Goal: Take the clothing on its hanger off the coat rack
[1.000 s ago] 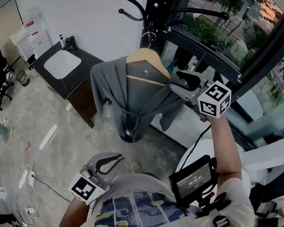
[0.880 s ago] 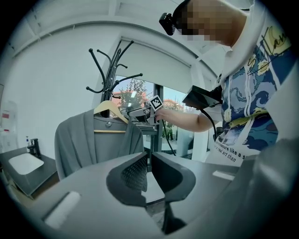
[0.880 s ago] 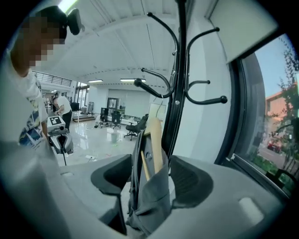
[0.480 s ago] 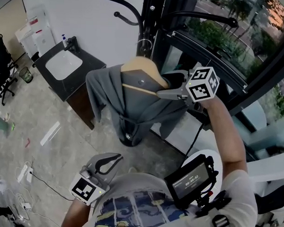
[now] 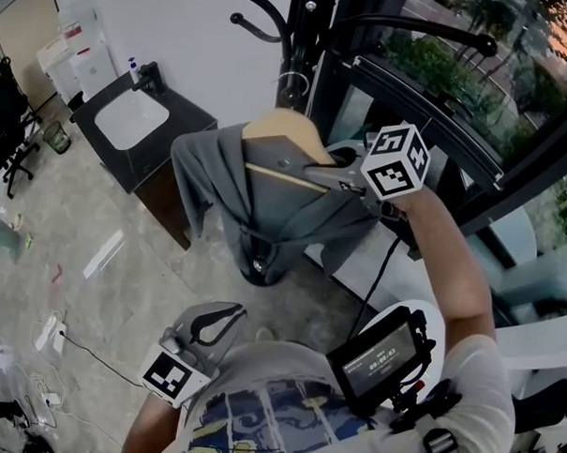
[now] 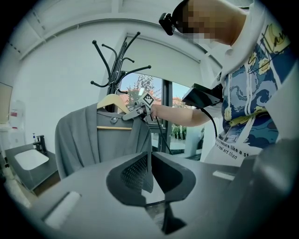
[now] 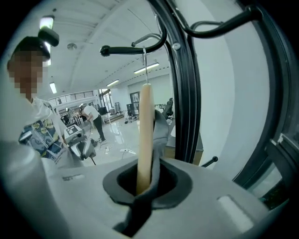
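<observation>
Swung in and down from beside the clothing, the right gripper (image 5: 309,172) has just been closing its jaws and now pinches one shoulder of the wooden hanger (image 5: 280,136) together with a fold of the gray garment (image 5: 265,215). Nearest the person, the left gripper (image 5: 225,317) sits low by the torso, its jaws pressed together on nothing. Farther off, the garment drapes from the hanger, whose metal hook (image 5: 292,80) hangs over 1 arm of the black coat rack (image 5: 309,34).
</observation>
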The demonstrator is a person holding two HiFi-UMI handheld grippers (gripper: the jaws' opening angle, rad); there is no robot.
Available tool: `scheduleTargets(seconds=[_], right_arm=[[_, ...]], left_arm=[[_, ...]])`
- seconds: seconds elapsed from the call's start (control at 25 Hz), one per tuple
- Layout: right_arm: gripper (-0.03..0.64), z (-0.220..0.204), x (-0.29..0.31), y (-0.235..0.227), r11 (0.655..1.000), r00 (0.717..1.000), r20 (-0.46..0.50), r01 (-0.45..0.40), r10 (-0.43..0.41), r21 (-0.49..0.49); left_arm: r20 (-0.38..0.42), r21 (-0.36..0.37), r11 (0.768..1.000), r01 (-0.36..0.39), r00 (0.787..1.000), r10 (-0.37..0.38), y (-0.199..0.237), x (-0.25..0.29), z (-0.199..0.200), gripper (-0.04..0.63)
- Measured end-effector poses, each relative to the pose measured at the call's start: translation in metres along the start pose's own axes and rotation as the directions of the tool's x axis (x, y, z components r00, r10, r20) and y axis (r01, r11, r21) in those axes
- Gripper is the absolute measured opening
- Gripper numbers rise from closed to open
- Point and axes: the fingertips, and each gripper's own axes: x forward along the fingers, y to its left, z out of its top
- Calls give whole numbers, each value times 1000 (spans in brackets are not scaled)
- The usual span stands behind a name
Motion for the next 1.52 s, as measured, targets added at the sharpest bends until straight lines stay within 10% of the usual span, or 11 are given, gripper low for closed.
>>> scheduleTargets(seconds=[1.52], right_arm=[[8, 33, -42, 83, 955, 961, 45, 275, -272, -113]], left_arm=[[8, 6, 996, 94, 995, -94, -6, -88, -18, 31]])
